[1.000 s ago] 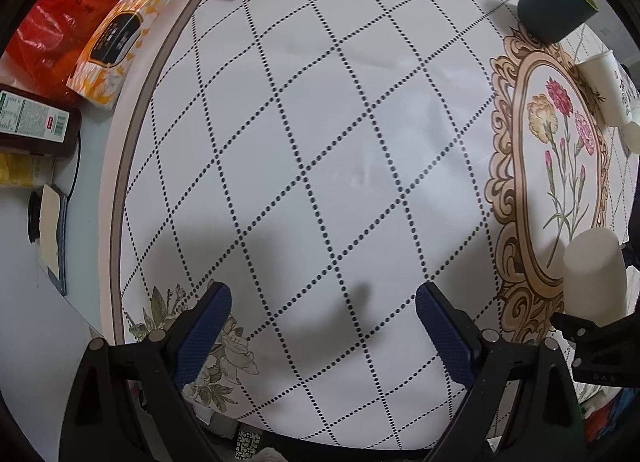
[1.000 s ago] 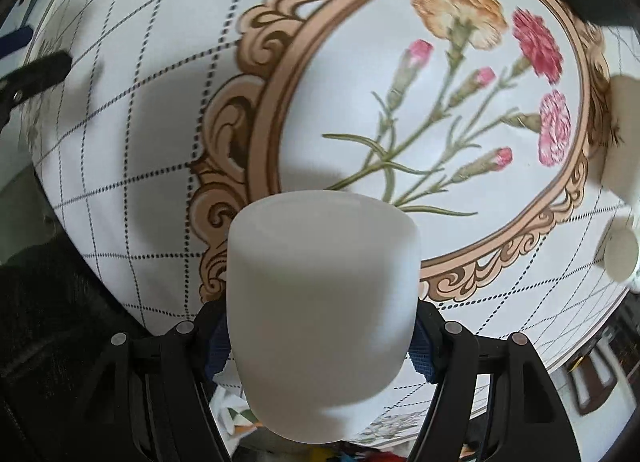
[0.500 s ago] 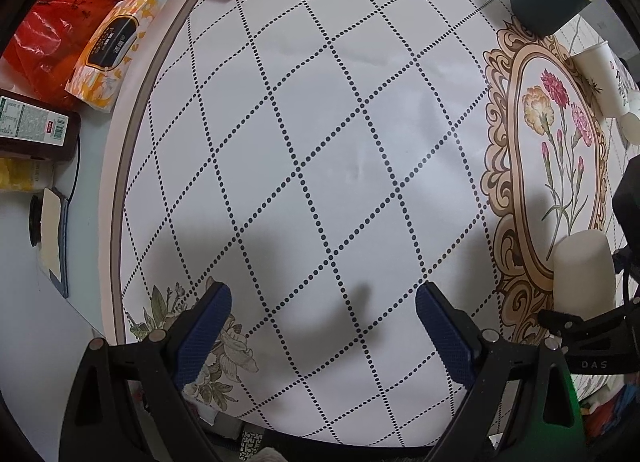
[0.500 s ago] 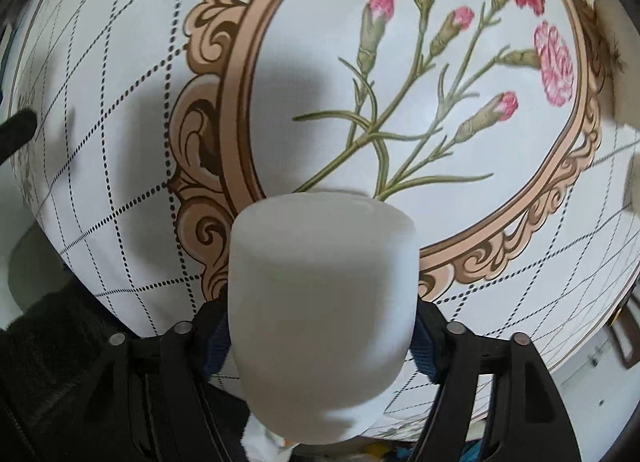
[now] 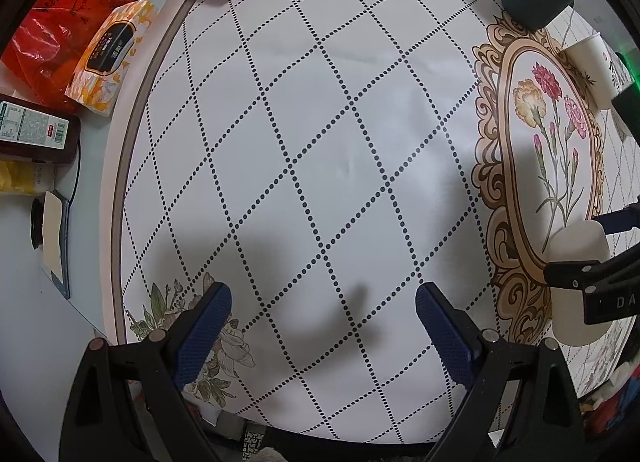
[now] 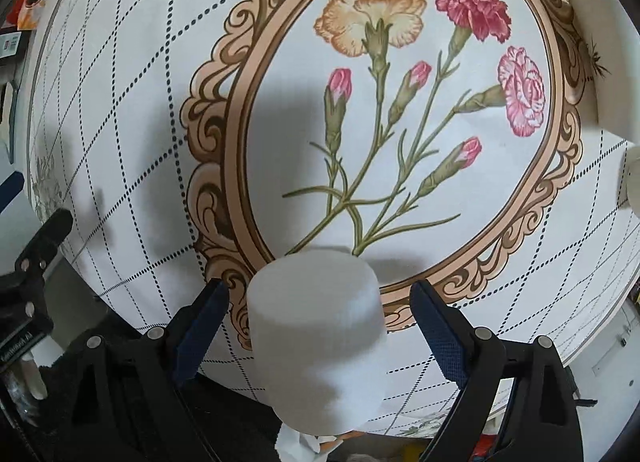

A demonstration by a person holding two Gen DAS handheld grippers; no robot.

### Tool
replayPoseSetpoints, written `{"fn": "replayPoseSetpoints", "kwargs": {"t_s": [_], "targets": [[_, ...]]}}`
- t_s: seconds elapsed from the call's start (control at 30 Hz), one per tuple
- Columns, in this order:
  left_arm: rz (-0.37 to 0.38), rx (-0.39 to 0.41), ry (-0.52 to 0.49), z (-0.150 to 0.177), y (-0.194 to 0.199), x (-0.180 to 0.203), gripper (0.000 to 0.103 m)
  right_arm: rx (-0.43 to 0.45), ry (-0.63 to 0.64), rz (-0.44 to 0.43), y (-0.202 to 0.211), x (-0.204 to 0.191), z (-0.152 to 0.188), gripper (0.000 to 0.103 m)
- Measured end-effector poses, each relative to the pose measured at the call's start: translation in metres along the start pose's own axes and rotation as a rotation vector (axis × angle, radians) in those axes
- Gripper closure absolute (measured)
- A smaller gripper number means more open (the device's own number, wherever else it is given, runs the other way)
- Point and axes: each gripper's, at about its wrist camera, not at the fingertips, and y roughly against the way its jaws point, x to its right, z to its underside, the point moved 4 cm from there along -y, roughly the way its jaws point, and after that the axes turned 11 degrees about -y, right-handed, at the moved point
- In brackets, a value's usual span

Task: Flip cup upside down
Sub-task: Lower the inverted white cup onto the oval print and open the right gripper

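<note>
White cup [image 6: 320, 338] upside down on the flowered tablecloth [image 6: 120, 134], base up, between the spread fingers of the right gripper [image 6: 319, 302], gaps on both sides. Left gripper [image 5: 320, 302] open over bare checks. Legible on the right gripper's body: "DA".

A white tablecloth [image 5: 352, 142] with a dotted diamond grid is covering the round table, and a gold scrolled frame [image 6: 240, 134] printed on it is enclosing painted carnations [image 6: 420, 62]. Soft shadows are lying across the cloth in the near part of both views. Beyond the table's edge, a pale surface [image 5: 24, 342] is holding a red plastic bag [image 5: 52, 54], an orange tissue pack [image 5: 110, 56] and a dark labelled bottle [image 5: 36, 138].
</note>
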Motion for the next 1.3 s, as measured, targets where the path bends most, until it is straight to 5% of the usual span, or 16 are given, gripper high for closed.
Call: {"fn": "replayPoseSetpoints", "kwargs": {"t_s": [0.13,0.27,0.53,0.83,1.03,1.2,1.3], "targets": [[0.008,-0.008,-0.006,0.000,-0.003,0.001,0.009,-0.029,0.004,0.004,-0.008,-0.003,-0.001,0.011],[0.009,-0.011,-0.020,-0.002,-0.003,0.004,0.009,-0.032,0.013,-0.012,-0.018,-0.020,-0.004,0.034],[0.033,-0.014,-0.048,-0.007,-0.003,0.013,0.009,0.066,-0.027,-0.080,0.001,-0.022,0.017,0.035],[0.027,-0.012,-0.087,-0.026,0.005,0.034,0.009,0.330,-0.159,-0.173,0.033,-0.004,0.037,0.035],[0.015,-0.016,-0.120,-0.033,0.007,0.049,0.009,0.584,-0.289,-0.240,0.061,0.009,0.057,0.036],[0.011,-0.023,-0.137,-0.041,0.002,0.064,0.009,0.788,-0.297,-0.153,0.086,0.019,0.078,0.036],[0.011,-0.025,-0.146,-0.042,0.002,0.070,0.009,0.825,-0.307,-0.116,0.079,0.015,0.081,0.036]]}}
